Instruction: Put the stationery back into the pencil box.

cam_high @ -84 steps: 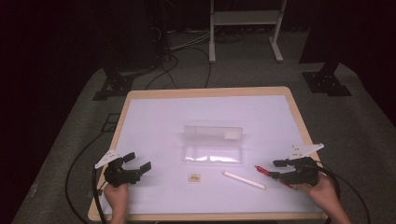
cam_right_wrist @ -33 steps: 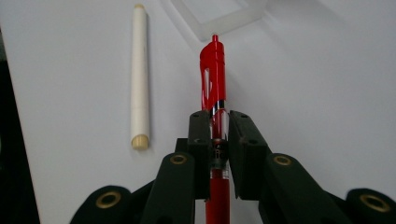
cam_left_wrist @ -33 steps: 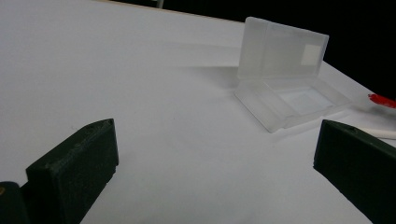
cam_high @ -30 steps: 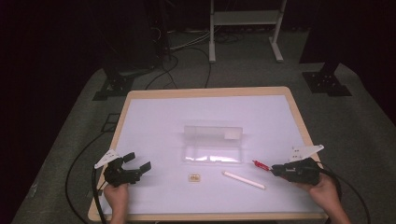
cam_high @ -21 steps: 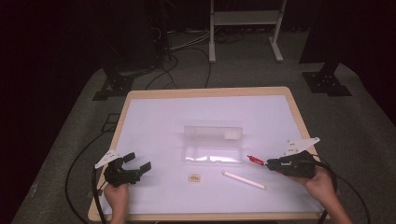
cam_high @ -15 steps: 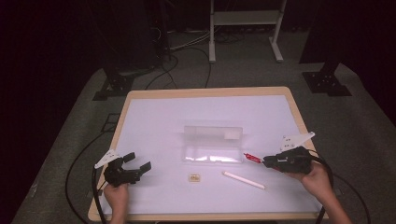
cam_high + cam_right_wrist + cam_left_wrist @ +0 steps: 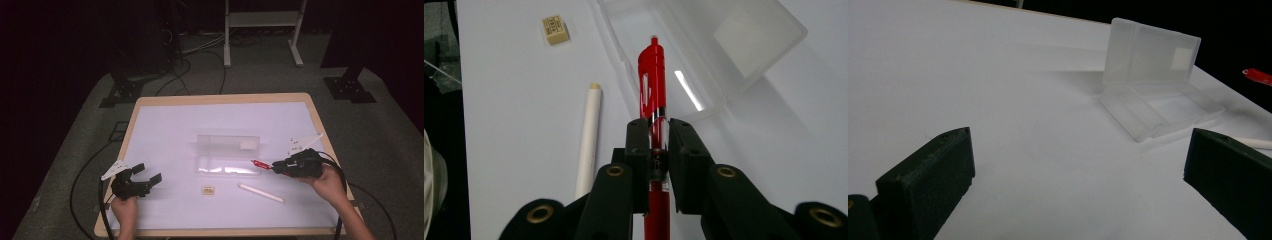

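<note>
My right gripper (image 7: 278,167) (image 7: 653,137) is shut on a red pen (image 7: 260,164) (image 7: 651,80), whose tip reaches over the right end of an open clear plastic case (image 7: 228,157) (image 7: 684,55) (image 7: 1153,75). The case lies mid-table with its lid standing up behind it. A white stick (image 7: 261,192) (image 7: 589,135) and a small tan eraser (image 7: 208,189) (image 7: 555,29) lie on the white table top (image 7: 165,135) in front of the case. At the near left, my left gripper (image 7: 148,173) (image 7: 1078,170) rests open with nothing between its jaws. The red pen's tip (image 7: 1258,76) shows at the far right of the left gripper view.
The table's wooden rim (image 7: 220,99) frames the white top. Beyond it are a dark floor with cables (image 7: 200,50), stand feet (image 7: 350,87) and a white frame (image 7: 260,20). Cables trail from both grippers off the table's near corners.
My right gripper has carried the red pen left and slightly up, from the table's right side to the case's right end. The left gripper has stayed where it was.
</note>
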`<action>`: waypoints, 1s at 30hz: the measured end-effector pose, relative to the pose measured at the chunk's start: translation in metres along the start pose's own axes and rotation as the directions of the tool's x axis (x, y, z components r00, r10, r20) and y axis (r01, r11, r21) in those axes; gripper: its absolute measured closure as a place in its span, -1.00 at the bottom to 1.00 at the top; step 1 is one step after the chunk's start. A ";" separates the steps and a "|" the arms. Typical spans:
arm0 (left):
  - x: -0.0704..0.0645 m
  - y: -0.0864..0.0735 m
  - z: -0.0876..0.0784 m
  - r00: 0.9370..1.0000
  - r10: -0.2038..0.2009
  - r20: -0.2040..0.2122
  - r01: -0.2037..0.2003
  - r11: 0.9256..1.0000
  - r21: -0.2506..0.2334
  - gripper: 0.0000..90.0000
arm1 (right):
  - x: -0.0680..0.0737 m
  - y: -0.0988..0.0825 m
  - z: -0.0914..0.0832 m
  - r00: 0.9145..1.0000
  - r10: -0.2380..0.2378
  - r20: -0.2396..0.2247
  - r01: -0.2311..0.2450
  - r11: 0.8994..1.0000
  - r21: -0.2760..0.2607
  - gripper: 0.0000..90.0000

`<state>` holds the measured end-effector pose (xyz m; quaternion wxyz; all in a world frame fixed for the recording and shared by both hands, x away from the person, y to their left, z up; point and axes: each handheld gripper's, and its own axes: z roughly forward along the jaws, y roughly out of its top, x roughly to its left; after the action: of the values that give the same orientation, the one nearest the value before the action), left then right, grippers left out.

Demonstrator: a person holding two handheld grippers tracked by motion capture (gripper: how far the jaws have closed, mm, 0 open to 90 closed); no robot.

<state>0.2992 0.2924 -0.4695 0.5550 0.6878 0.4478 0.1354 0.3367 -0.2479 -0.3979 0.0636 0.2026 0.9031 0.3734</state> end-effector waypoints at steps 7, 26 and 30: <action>0.000 0.000 0.000 1.000 -0.001 0.000 0.001 1.000 0.002 -1.00 | 0.000 0.018 0.007 0.999 -0.030 -0.016 0.030 1.000 0.001 0.75; 0.000 0.000 0.001 1.000 0.000 0.002 0.000 1.000 -0.001 -1.00 | 0.000 0.050 0.028 0.995 -0.089 -0.050 0.090 0.996 0.009 0.75; 0.000 0.000 0.001 1.000 0.000 0.001 0.000 1.000 -0.002 -1.00 | 0.000 0.058 0.032 0.994 -0.097 -0.058 0.097 0.995 0.002 0.75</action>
<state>0.2994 0.2918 -0.4697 0.5559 0.6874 0.4473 0.1354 0.3637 -0.1903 -0.3797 0.0548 0.1478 0.9143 0.3732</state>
